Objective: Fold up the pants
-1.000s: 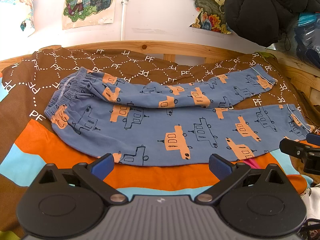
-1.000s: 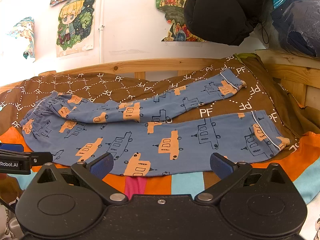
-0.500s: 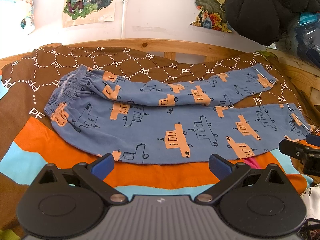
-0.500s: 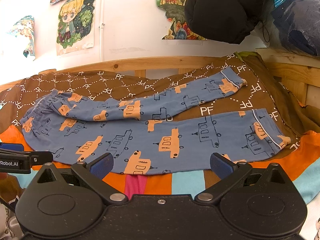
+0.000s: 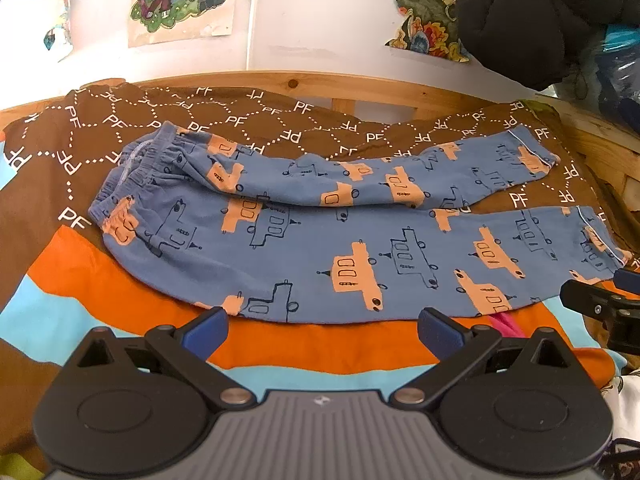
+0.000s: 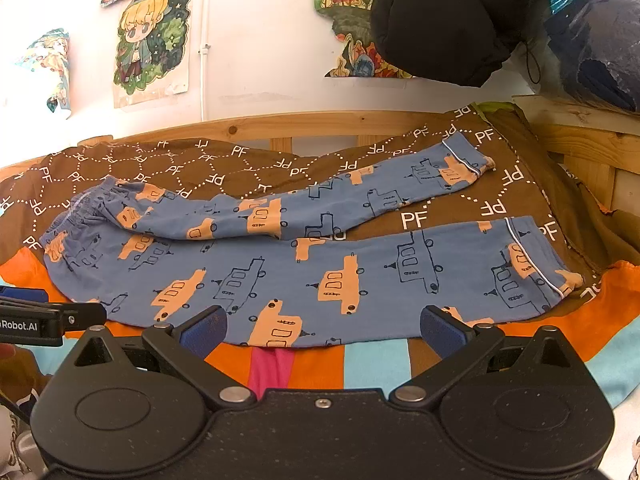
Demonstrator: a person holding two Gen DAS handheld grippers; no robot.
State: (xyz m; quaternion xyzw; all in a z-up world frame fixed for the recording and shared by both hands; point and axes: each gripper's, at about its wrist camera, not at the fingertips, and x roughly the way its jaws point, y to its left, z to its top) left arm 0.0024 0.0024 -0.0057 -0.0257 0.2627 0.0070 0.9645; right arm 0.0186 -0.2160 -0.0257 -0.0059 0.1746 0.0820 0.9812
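The pants [image 5: 304, 256] lie flat on the bed [image 5: 312, 344], long axis across the view, waistband [image 5: 132, 184] left, cuffs right. The far leg spreads away, so a fold now could, I think, come uneven. The left gripper [image 5: 320, 330] and right gripper [image 6: 322, 330] both stand open, empty, near the hem.

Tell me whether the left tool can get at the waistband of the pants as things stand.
Probably yes. The left tool is open and empty, and the waistband lies exposed at the pants' far left end, nothing covering it; it sits well ahead.
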